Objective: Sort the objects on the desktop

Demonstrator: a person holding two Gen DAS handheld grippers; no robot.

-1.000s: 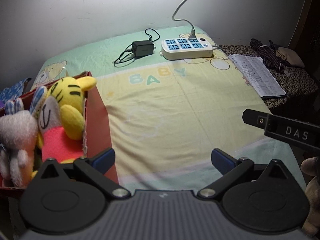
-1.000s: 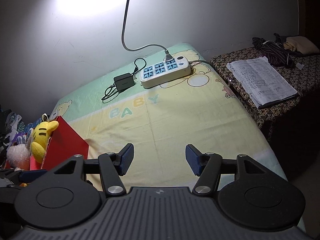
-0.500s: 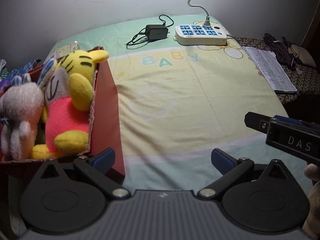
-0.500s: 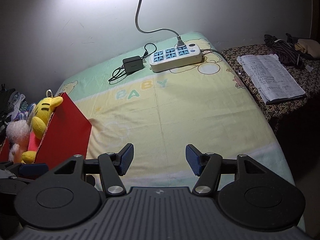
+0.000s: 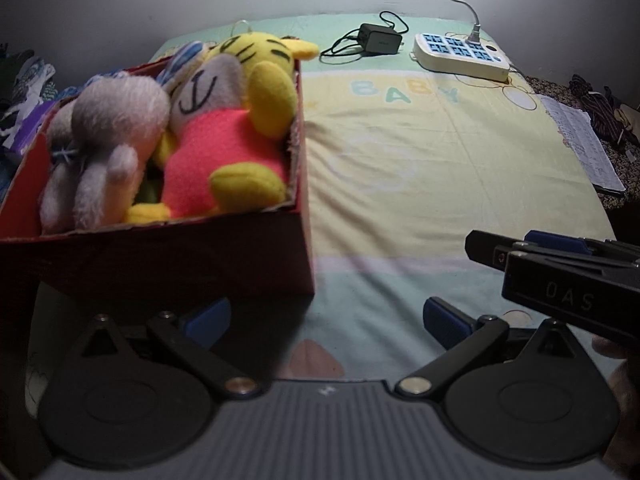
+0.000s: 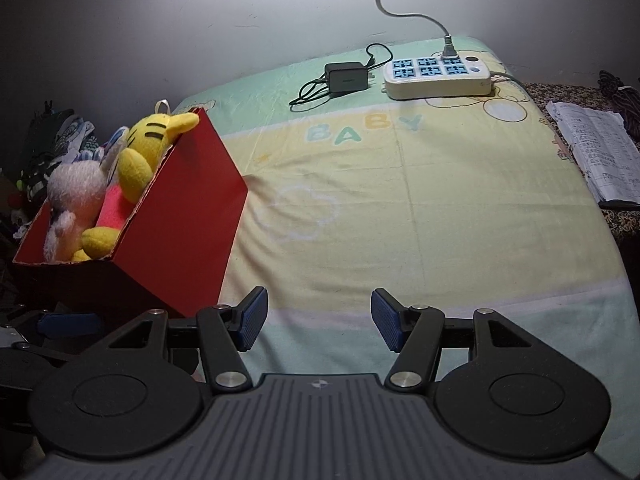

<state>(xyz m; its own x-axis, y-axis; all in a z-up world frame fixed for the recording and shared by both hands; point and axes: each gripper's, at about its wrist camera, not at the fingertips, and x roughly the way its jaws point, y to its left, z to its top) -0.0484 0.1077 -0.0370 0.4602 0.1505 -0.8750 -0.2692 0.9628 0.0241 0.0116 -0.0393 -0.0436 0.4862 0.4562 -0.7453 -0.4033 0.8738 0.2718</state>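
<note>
Box (image 5: pixel 168 256) of toys just ahead-left of left gripper (image 5: pixel 326 322).

White power strip (image 6: pixel 438 75) with blue sockets lies at far edge of pastel "BABY" sheet (image 6: pixel 400 208), grey cable (image 6: pixel 394 4) plugged in, running up pale wall (image 6: pixel 200 20). Black charger (image 6: pixel 346 77) just beside strip on its left, thin black cord (image 6: pixel 310 94) looped around it. Printed paper sheets (image 6: pixel 598 152) rest on dark patterned surface (image 5: pixel 624 168) to right of sheet. Striped cloth bundle (image 5: pixel 598 102) beyond papers. Heap of clothing (image 6: pixel 60 140) in shadow at far left.
</note>
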